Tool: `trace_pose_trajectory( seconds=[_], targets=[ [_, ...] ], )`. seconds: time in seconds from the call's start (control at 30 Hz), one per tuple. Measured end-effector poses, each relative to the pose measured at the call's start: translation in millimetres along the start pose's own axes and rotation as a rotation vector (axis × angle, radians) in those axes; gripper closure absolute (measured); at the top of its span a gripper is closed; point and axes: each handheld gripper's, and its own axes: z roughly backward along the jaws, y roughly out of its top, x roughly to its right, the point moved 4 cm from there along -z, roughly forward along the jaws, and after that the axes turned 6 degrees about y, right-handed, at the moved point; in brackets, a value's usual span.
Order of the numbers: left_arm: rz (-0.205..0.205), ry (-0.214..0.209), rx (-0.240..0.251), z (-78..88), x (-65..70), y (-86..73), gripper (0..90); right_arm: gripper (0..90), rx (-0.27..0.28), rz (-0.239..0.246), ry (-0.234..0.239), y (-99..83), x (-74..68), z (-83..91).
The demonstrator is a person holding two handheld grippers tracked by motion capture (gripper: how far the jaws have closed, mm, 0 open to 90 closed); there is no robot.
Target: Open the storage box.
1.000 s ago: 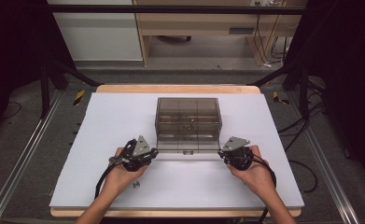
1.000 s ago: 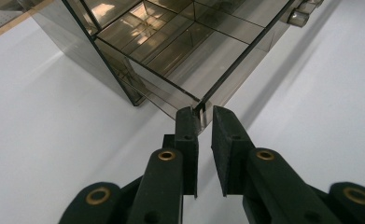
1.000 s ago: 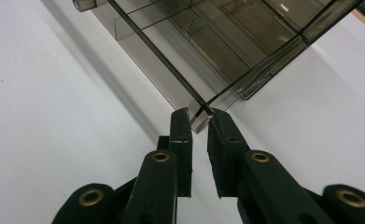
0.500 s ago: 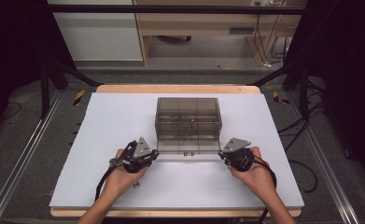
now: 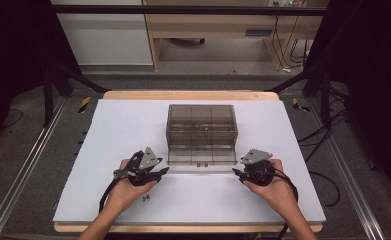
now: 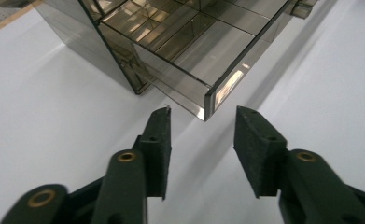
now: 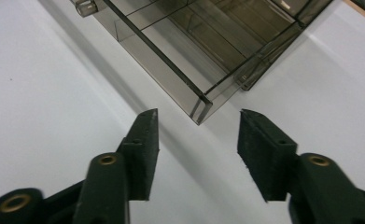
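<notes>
A smoky see-through drawer box (image 5: 201, 120) stands mid-table, its lower drawer (image 5: 201, 154) pulled out toward me. My left gripper (image 5: 162, 171) sits at the drawer's front left corner (image 6: 208, 100). Its jaws have just been opening, and the corner is at the mouth of the gap with neither pad on it. My right gripper (image 5: 237, 172) sits at the front right corner (image 7: 200, 105) in the same way, its jaws also just opened and clear of the wall. Between the black fingers (image 6: 157, 135) (image 7: 143, 140) lies only white tabletop. The drawer's compartments look empty.
The white table top (image 5: 108, 130) has open room on both sides of the box and in front of it. A small dark bit (image 5: 145, 198) lies near my left wrist. Metal rails (image 5: 23, 170) run along the table's sides.
Both grippers' jaws stand wider apart than before, at the drawer's two front corners. The hands and the drawer have hardly shifted.
</notes>
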Motion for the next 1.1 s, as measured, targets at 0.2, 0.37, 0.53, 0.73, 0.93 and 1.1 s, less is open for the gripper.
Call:
trace_pose_trajectory(
  seconds=[0.2,0.37,0.53,0.73,0.93,1.1],
  targets=[
    [0.011,-0.047,-0.03,19.6,-3.2,0.7,31.2,30.8,0.057,-0.069,-0.056,-2.5,-2.8,11.4],
    [-0.049,-0.096,-0.085,35.7,0.7,-2.1,19.1,16.8,0.14,-0.18,-0.114,-4.3,-9.8,16.0],
    [-0.085,-0.117,-0.119,44.2,1.9,-6.3,13.1,13.3,0.11,-0.207,-0.156,-17.6,-14.0,8.3],
    [-0.111,-0.129,-0.178,45.4,6.7,-13.2,10.4,16.4,0.077,-0.209,-0.22,-27.3,-12.5,3.1],
    [-0.096,-0.158,-0.208,45.1,9.0,-17.8,10.1,17.1,0.079,-0.22,-0.261,-32.0,-8.4,6.2],
    [-0.097,-0.182,-0.222,47.2,9.6,-18.9,11.3,17.1,0.079,-0.219,-0.267,-33.5,-9.5,5.2]
  ],
)
